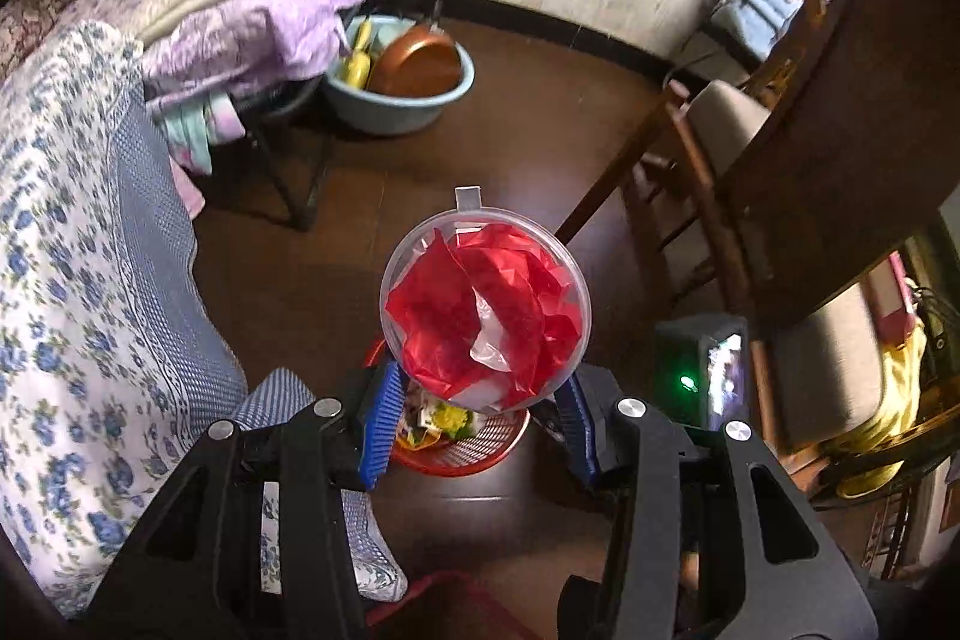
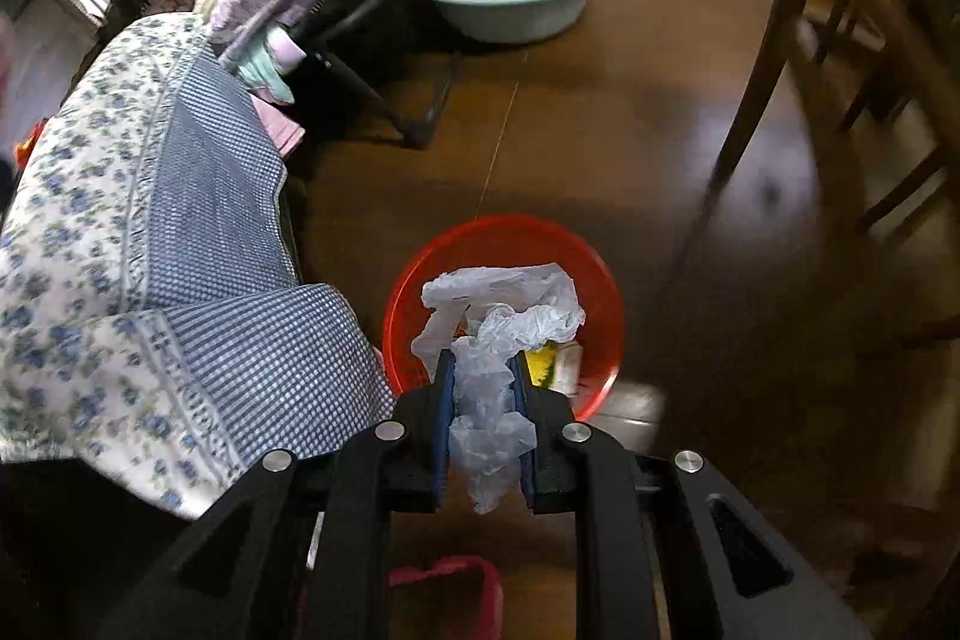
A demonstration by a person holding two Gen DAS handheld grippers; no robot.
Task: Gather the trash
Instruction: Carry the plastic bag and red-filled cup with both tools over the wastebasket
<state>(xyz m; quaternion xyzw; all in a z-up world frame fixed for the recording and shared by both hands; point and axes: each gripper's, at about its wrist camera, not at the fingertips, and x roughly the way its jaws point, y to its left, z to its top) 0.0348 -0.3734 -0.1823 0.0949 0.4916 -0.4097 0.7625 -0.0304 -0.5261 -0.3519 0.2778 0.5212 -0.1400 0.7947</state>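
My left gripper point(image 1: 480, 388) is shut on a clear plastic container point(image 1: 486, 304) stuffed with crumpled red plastic point(image 1: 480, 316). It holds the container above a red mesh basket point(image 1: 474, 451) on the dark floor, with wrappers inside. My right gripper point(image 2: 483, 370) is shut on a crumpled whitish plastic bag point(image 2: 498, 322), held over the same red basket point(image 2: 504, 244), which holds yellow and white trash point(image 2: 555, 358).
A blue floral quilt point(image 1: 78, 244) hangs at the left, with purple cloth point(image 1: 270, 22) on a folding stand. A light blue basin point(image 1: 414, 100) with a copper pan stands farther back. Wooden chairs point(image 1: 720, 172) stand at the right. A red item point(image 2: 456, 580) lies below the grippers.
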